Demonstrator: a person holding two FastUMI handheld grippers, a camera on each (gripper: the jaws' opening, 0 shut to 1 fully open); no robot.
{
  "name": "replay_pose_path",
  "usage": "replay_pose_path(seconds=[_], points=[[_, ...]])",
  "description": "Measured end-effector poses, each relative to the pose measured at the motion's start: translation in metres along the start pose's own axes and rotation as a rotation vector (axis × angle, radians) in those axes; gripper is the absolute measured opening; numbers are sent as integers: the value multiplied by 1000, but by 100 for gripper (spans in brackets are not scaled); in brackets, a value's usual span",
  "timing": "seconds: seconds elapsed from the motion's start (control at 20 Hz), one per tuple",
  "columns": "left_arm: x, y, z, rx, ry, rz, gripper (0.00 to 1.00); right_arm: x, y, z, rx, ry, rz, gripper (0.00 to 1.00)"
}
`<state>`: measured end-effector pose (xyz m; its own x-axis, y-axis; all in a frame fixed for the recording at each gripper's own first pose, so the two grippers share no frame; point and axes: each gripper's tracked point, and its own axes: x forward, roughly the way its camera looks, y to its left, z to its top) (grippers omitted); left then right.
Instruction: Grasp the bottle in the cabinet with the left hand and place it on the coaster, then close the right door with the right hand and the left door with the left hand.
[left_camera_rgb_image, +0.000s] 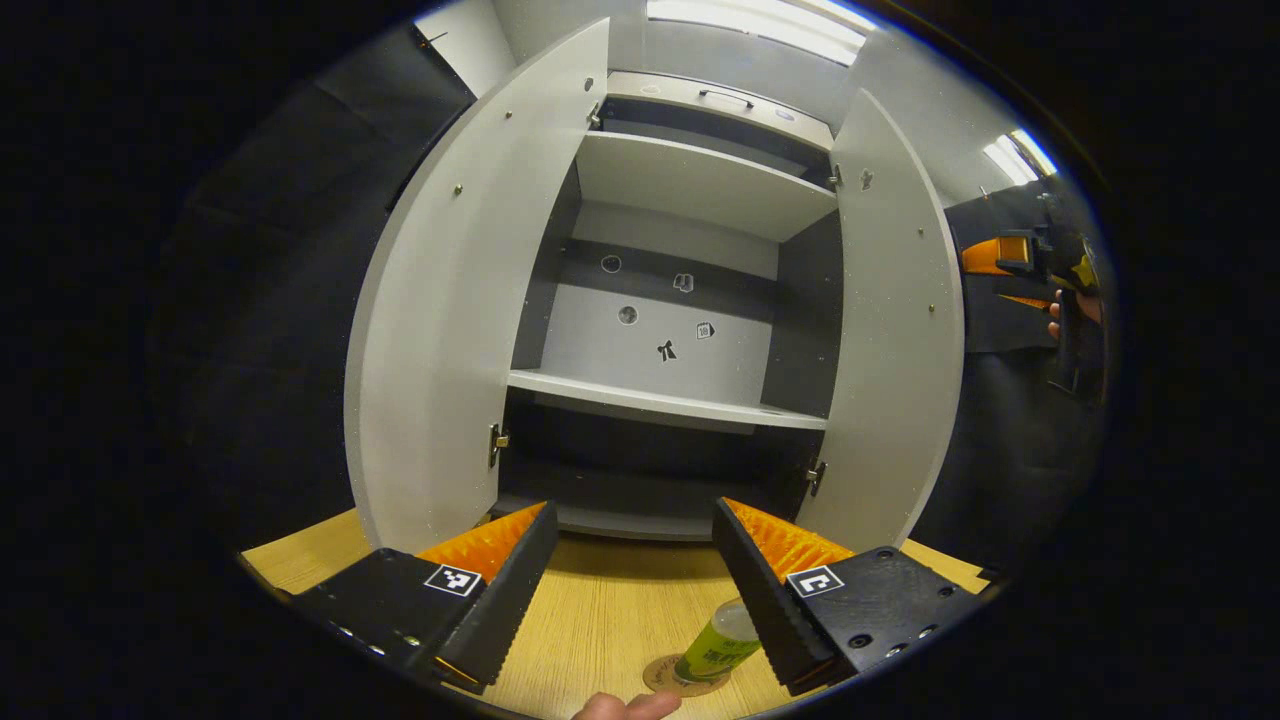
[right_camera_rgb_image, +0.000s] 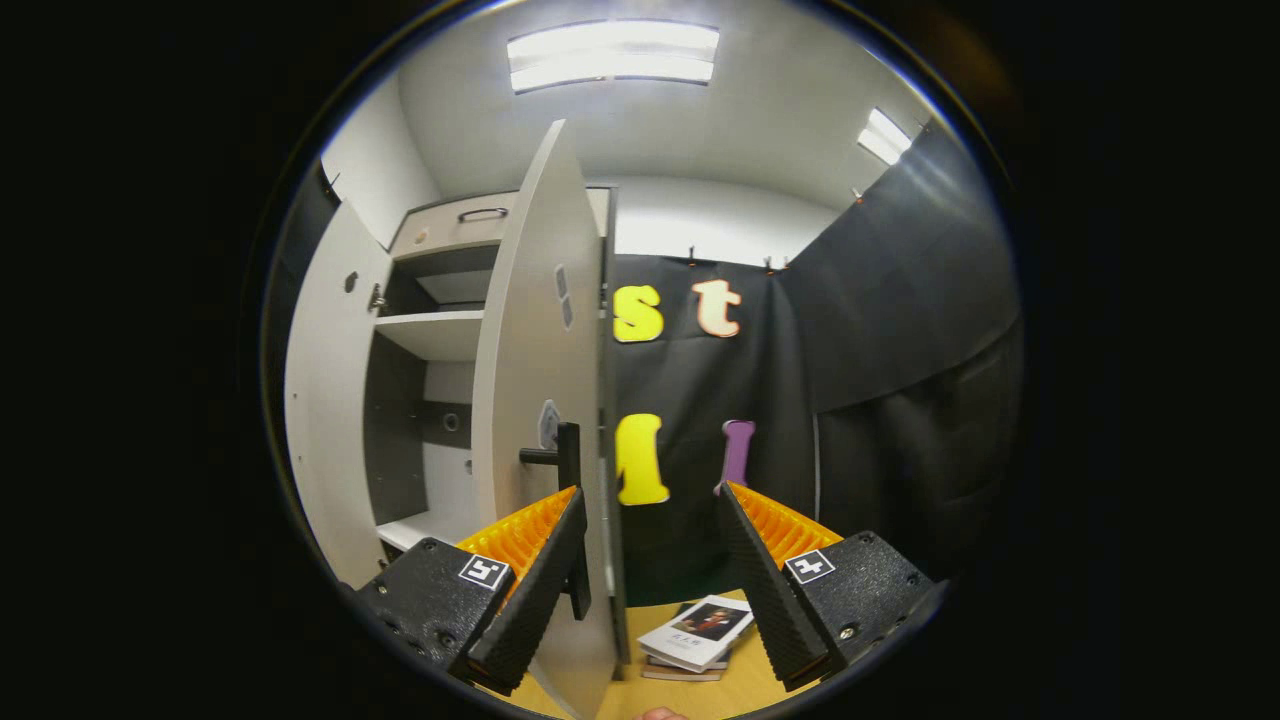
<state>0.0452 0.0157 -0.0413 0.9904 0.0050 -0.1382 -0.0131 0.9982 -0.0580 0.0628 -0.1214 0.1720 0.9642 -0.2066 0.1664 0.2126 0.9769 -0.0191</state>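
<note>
Bottle (left_camera_rgb_image: 722, 642) on coaster (left_camera_rgb_image: 662, 677), label unreadable

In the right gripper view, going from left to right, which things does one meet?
Left door → shelf inside the cabinet → right door → its black handle → stack of books on the table.

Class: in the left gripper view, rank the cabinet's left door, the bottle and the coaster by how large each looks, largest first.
1. Left door, by far the largest.
2. Bottle, partly hidden behind the left tool's finger.
3. Coaster, a sliver under the bottle; mostly covered, so its true extent is unsure.
</note>
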Motion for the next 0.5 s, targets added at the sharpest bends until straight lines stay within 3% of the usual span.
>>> replay_pose_path(seconds=[0.35, 0.5], points=[[-2, 12, 1, 4, -4, 25, 95, 12, 72, -13, 20, 40, 223, 82], [-4, 20, 1, 4, -8, 50, 95, 21, 80, -10, 19, 26, 232, 83]])
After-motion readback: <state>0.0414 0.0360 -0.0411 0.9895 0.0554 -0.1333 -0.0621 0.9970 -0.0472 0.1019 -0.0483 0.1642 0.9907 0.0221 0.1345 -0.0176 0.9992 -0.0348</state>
